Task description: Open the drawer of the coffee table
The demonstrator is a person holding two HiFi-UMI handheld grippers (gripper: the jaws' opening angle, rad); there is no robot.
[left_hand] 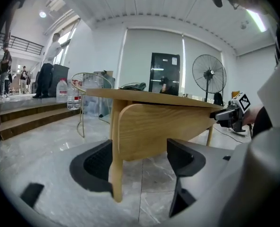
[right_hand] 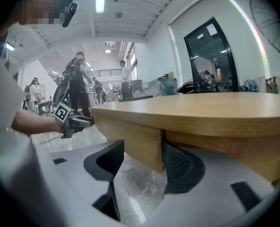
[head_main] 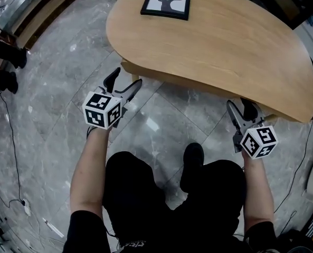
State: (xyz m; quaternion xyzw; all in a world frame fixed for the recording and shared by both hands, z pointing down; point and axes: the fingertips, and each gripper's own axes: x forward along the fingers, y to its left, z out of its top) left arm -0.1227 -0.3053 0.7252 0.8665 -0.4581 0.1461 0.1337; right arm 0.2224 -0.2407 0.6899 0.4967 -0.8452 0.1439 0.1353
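The coffee table [head_main: 225,41] has a rounded light wood top. Its drawer front [head_main: 145,74] runs under the near edge. My left gripper [head_main: 125,83] is at the drawer's left end and my right gripper [head_main: 240,107] at its right end. In the left gripper view the left gripper [left_hand: 140,162] stands open around the drawer's curved end panel [left_hand: 149,131] and a table leg [left_hand: 115,174], with a gap at the right pad. In the right gripper view the right gripper [right_hand: 144,162] is open with the other end panel [right_hand: 140,145] between its fingers, and the left finger stands clear of it.
A framed deer picture [head_main: 166,0] lies on the far side of the tabletop. The person's dark-clad legs and a shoe [head_main: 192,162] are just in front of the table on the marble floor. A standing fan [left_hand: 209,74], wooden steps [left_hand: 31,117], a water bottle [left_hand: 61,90] and people stand beyond.
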